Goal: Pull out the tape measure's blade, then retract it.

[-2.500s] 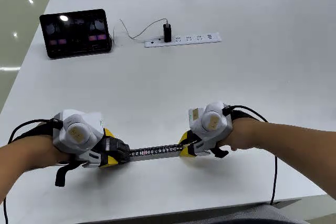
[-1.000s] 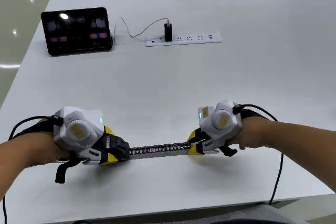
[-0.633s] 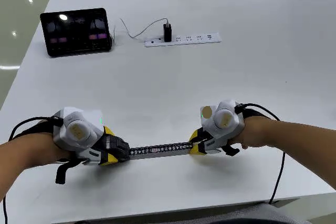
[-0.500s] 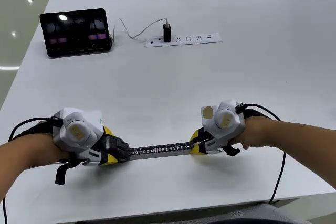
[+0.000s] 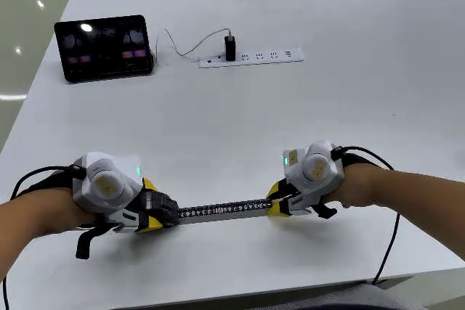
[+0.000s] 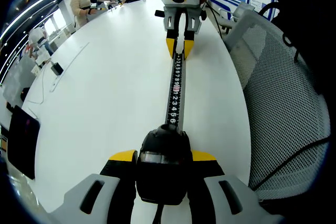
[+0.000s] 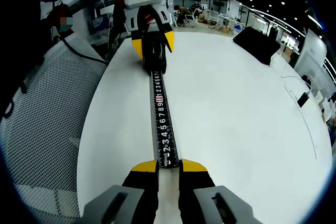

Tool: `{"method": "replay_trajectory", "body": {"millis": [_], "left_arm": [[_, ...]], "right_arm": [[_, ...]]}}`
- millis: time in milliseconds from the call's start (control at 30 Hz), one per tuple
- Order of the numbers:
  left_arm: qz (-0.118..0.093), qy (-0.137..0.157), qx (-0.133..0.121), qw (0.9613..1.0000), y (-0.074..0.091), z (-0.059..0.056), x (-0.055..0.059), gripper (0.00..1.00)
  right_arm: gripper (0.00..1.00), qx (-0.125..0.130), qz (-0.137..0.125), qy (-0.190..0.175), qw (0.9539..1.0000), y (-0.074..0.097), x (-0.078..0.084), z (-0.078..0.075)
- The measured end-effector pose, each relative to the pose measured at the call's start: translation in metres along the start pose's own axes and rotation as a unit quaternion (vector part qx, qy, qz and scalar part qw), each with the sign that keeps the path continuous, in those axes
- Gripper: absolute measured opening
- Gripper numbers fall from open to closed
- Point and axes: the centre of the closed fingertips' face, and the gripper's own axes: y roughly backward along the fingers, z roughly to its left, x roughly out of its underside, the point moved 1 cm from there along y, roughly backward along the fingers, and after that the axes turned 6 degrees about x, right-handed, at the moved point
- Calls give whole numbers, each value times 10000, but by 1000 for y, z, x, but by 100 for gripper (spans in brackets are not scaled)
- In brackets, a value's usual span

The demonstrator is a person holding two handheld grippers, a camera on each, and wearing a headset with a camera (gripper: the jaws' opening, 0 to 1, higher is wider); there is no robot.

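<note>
- Between the left gripper's [image 6: 163,157] jaws sits the tape measure [image 6: 164,169] case, clamped tight.
- Opposite, the right gripper [image 7: 169,166] pinches the outstretched blade [image 7: 161,119] by its tip.
- Head view adds a tablet [image 5: 103,46] far beyond both.

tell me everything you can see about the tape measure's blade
The blade is a narrow dark strip printed with pale numerals and one red mark, partly pulled out. It runs straight and low along the white table, from the black case clamped in the left gripper to its free end, pinched by the right gripper.
</note>
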Motion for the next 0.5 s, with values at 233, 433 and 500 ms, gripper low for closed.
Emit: {"method": "replay_trajectory", "body": {"millis": [233, 433, 500], "left_arm": [[3, 4, -4, 10000, 0, 0, 0, 32], [6, 5, -6, 10000, 0, -1, 1, 32], [6, 5, -8, 10000, 0, -1, 1, 32]], "right_arm": [[10, 6, 13, -11, 10000, 2, 2, 0], [10, 7, 24, -6, 10000, 3, 4, -2], [10, 14, 27, -12, 10000, 4, 5, -2]]}}
